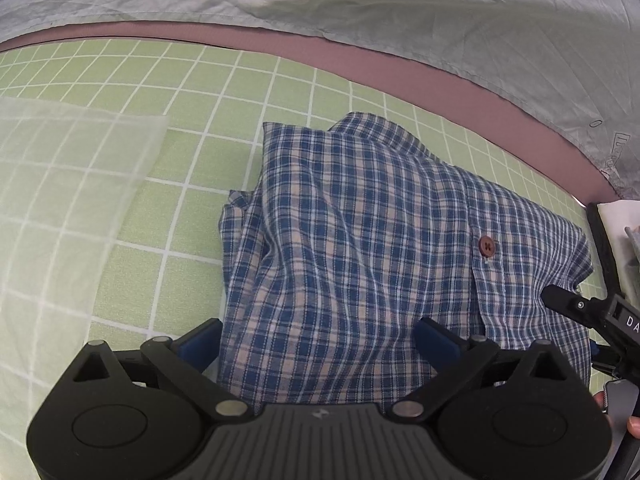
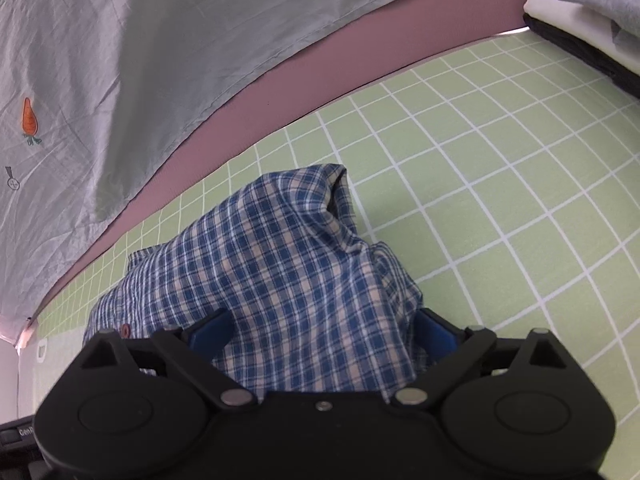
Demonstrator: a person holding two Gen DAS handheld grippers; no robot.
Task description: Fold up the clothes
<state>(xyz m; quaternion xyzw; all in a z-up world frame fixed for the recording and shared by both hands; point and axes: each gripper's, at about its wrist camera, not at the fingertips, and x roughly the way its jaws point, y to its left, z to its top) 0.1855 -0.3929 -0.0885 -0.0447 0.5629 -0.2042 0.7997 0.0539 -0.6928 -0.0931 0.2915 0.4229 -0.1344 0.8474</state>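
A blue and beige plaid shirt (image 1: 360, 240) lies folded into a compact rectangle on the green grid mat (image 1: 200, 92), a brown button (image 1: 486, 245) showing near its right edge. My left gripper (image 1: 320, 340) is open, its blue fingers (image 1: 202, 342) spread wide over the shirt's near edge. In the right wrist view the same shirt (image 2: 288, 264) bulges up between my right gripper's (image 2: 320, 332) open blue fingers (image 2: 434, 330). The right gripper also shows at the right edge of the left wrist view (image 1: 560, 300).
A grey-green sheet (image 1: 360, 0) with a carrot print (image 2: 29, 118) hangs behind the mat above a mauve strip (image 1: 360, 52). A translucent plastic sheet (image 1: 60, 200) lies at the left. A white and grey stack (image 2: 592, 8) sits on a black tray at the far right.
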